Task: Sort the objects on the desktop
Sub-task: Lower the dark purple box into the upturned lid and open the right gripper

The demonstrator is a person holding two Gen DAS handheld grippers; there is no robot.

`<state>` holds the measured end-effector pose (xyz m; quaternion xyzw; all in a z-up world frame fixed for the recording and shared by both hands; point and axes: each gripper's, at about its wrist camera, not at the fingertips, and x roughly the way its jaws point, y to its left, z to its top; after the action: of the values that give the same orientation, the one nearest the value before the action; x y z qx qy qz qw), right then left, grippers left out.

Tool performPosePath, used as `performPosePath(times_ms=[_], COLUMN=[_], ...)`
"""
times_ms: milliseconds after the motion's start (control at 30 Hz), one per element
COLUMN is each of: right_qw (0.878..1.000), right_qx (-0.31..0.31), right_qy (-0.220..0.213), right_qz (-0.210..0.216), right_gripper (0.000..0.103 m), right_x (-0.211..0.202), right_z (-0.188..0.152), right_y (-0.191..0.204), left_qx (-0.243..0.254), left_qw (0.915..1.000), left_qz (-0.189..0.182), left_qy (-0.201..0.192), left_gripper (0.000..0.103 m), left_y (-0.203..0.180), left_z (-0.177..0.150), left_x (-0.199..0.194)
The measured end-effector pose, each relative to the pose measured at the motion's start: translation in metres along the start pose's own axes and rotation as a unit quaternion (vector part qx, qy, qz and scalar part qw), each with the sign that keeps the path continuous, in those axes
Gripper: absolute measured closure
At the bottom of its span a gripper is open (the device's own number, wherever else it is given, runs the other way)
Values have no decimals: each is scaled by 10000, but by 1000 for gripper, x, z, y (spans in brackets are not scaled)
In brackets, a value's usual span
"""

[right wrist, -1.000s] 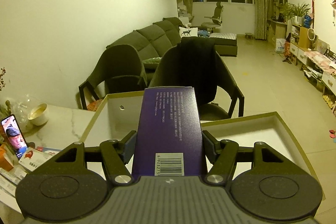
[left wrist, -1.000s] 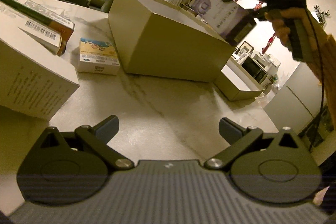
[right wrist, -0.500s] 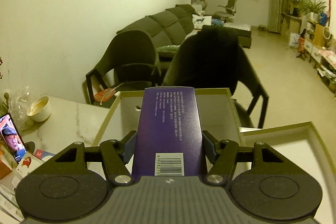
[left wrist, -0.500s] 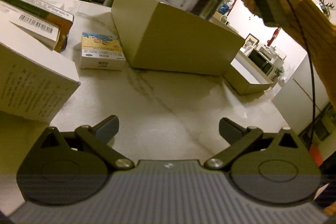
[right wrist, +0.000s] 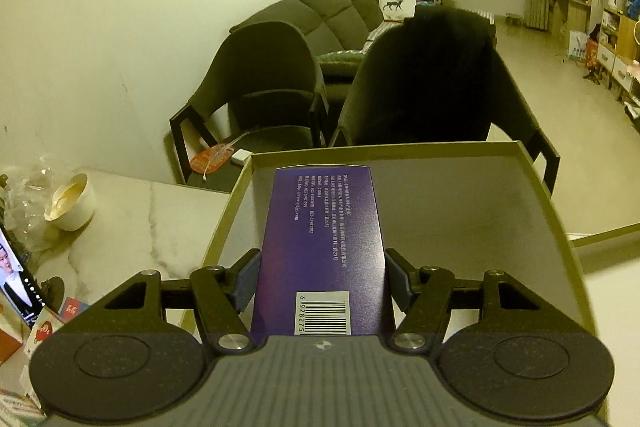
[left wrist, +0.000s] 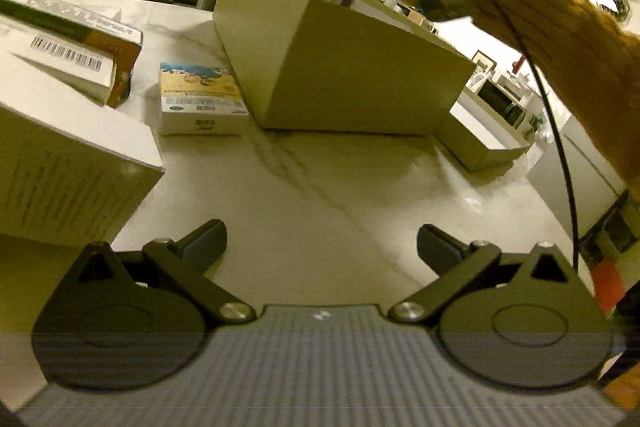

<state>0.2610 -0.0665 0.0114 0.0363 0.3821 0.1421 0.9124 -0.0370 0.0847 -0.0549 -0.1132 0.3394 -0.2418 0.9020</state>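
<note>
Right hand-held gripper (right wrist: 320, 279), clamped on the purple box (right wrist: 320, 247): we see its long axis pointing ahead over the open carton (right wrist: 540, 187); left hand-held gripper (left wrist: 320, 243) gapes empty, farther off.

Two dark chairs (right wrist: 260, 83), sofa (right wrist: 340, 3), white cup (right wrist: 72, 203) on table.

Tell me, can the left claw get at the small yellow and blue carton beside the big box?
Probably yes. The left claw is open and holds nothing, and only bare marble tabletop lies between it and the small carton. The big box stands close on one side.
</note>
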Motion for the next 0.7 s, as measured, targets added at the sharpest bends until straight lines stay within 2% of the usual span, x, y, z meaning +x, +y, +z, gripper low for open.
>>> performPosePath(times_ms=[533, 700], right_qw=[9982, 9954], right_qx=[466, 709], right_qy=[345, 423], right_qz=[135, 495], right_gripper=[35, 34], right_x=[45, 50], right_z=[-1, 1], right_y=[6, 2], left_qx=[59, 23], left_qw=[10000, 10000], left_qz=[-38, -41], left_qy=[-12, -4], left_gripper=[0, 0], left_y=[5, 8], left_z=[-1, 1], left_x=[-2, -2])
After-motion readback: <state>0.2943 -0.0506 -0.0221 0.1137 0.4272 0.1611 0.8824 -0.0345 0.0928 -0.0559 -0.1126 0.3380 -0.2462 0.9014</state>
